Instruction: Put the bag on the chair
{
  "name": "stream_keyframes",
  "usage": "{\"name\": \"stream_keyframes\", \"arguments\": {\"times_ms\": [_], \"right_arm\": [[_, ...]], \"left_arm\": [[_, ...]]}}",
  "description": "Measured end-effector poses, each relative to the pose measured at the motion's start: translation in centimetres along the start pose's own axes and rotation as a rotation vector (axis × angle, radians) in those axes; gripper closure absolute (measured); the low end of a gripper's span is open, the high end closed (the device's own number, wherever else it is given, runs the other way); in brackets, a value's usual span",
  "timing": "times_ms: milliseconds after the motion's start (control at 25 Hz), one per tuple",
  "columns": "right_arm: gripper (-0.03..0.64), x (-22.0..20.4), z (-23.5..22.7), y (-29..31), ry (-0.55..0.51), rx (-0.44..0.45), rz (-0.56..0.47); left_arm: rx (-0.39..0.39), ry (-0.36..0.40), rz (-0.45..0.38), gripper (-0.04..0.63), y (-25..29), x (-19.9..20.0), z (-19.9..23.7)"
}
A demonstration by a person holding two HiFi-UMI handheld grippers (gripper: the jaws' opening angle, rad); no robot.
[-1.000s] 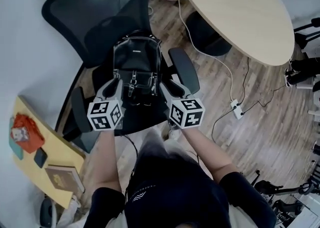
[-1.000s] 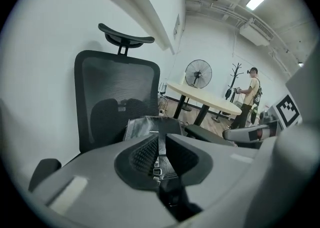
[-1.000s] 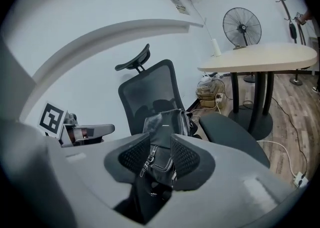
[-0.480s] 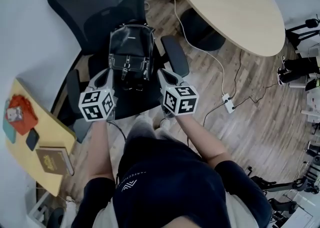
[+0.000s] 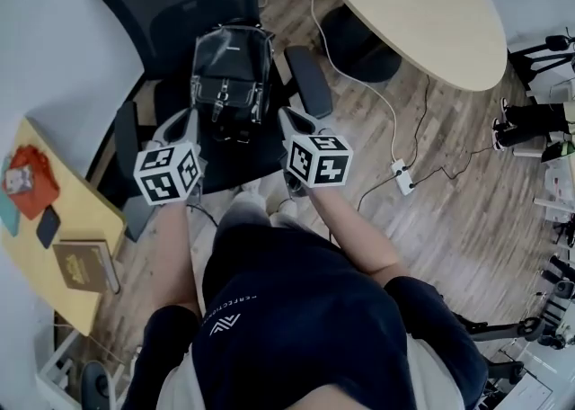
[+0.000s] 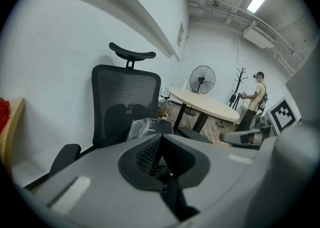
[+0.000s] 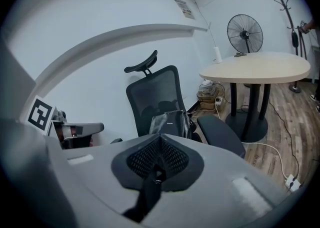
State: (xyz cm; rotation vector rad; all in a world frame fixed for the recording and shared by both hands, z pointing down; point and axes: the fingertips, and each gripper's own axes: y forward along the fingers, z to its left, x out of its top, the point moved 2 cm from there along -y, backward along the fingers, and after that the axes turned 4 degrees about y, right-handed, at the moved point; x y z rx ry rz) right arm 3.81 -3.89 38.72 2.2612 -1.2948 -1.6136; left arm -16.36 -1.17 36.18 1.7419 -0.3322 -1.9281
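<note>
Jaws of the left hand-held gripper [image 6: 159, 141] are fully together, pad against pad, with nothing between them. The right hand-held gripper [image 7: 160, 139] is in the same condition: jaws closed, nothing held. In the head view both units are held level side by side over the front edge of the seat. The left hand-held gripper [image 5: 185, 117] is at the bag's left and the right hand-held gripper [image 5: 287, 117] at its right. Neither touches the bag.

The bag [image 5: 229, 71] is a black backpack. It stands upright on the seat of the chair [image 5: 171, 4], back panel against the mesh backrest, buckled front facing the person. Both gripper views show it in the same place, beyond the closed jaw tips.

The chair's armrest [image 5: 308, 80] lies just beside the bag on the right. A round tabletop [image 5: 413, 13] stands to the right of the chair on the wood floor [image 5: 449, 219]. A white power strip [image 5: 402, 176] with its cable lies on the floor near it.

A yellow tabletop [image 5: 81, 219] at the left carries a book [image 5: 81, 264] and a red item [image 5: 27, 183]. A fan [image 7: 245, 33] stands beyond the round tabletop.
</note>
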Motion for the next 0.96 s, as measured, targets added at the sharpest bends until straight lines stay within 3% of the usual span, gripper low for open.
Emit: {"name": "stream_keyframes", "arguments": {"times_ms": [960], "right_arm": [[0.615,-1.2,0.3,0.3,-0.001,-0.010,0.025]], "left_arm": [[0.000,-0.006,0.038,0.580,-1.1,-2.2,0.9]]}}
